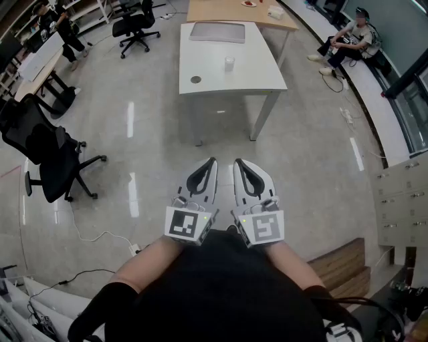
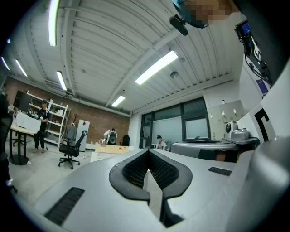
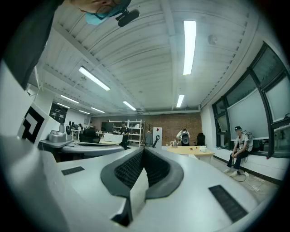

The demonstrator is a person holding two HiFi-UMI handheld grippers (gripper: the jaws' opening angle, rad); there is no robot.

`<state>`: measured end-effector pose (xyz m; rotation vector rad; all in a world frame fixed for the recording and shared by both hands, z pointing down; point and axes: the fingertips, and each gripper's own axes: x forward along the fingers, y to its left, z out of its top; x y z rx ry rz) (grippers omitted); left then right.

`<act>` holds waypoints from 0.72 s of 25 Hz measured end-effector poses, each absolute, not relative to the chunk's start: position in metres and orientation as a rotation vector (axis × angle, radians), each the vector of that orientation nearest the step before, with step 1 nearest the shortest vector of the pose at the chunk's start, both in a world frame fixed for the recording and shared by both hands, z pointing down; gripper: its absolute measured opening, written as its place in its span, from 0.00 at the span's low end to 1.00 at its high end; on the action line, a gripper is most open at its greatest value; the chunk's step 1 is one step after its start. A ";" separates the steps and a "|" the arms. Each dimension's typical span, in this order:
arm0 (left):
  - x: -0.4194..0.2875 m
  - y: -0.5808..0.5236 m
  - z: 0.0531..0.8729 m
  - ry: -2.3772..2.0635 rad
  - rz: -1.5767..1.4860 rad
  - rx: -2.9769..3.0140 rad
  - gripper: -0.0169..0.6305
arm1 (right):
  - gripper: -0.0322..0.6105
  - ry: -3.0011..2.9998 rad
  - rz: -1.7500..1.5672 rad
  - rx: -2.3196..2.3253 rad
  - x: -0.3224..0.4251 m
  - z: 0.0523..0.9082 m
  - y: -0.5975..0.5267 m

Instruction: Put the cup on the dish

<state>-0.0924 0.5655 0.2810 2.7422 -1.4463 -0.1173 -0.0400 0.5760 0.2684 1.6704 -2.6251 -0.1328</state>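
Far ahead in the head view stands a white table [image 1: 257,73]. On it a small white cup [image 1: 229,63] stands upright, and a small dark round dish [image 1: 195,79] lies to its left, apart from it. My left gripper [image 1: 212,161] and right gripper [image 1: 237,161] are held side by side close to my body, over the floor and well short of the table. Both are shut with nothing between the jaws. The left gripper view shows the left gripper [image 2: 148,151] with its tips touching. In the right gripper view the right gripper [image 3: 144,149] stands the same way. Both of these views look level across the room.
A flat grey slab [image 1: 217,31] lies at the table's far end, with a wooden table [image 1: 234,12] behind. Black office chairs [image 1: 50,160] [image 1: 137,27] stand at the left. A person [image 1: 351,40] sits at the right. Cabinets [image 1: 401,200], a wooden bench [image 1: 344,264] and floor cables [image 1: 87,234] are near me.
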 end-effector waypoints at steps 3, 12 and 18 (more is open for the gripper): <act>-0.099 0.565 0.284 -1.446 -0.085 2.740 0.04 | 0.07 -2.620 -0.129 1.675 -0.046 0.270 0.576; -0.122 0.557 0.289 -1.403 -0.054 2.760 0.04 | 0.07 -2.588 -0.136 1.706 -0.071 0.274 0.567; -0.143 0.545 0.294 -1.369 -0.062 2.760 0.04 | 0.07 -2.550 -0.081 1.809 -0.082 0.274 0.556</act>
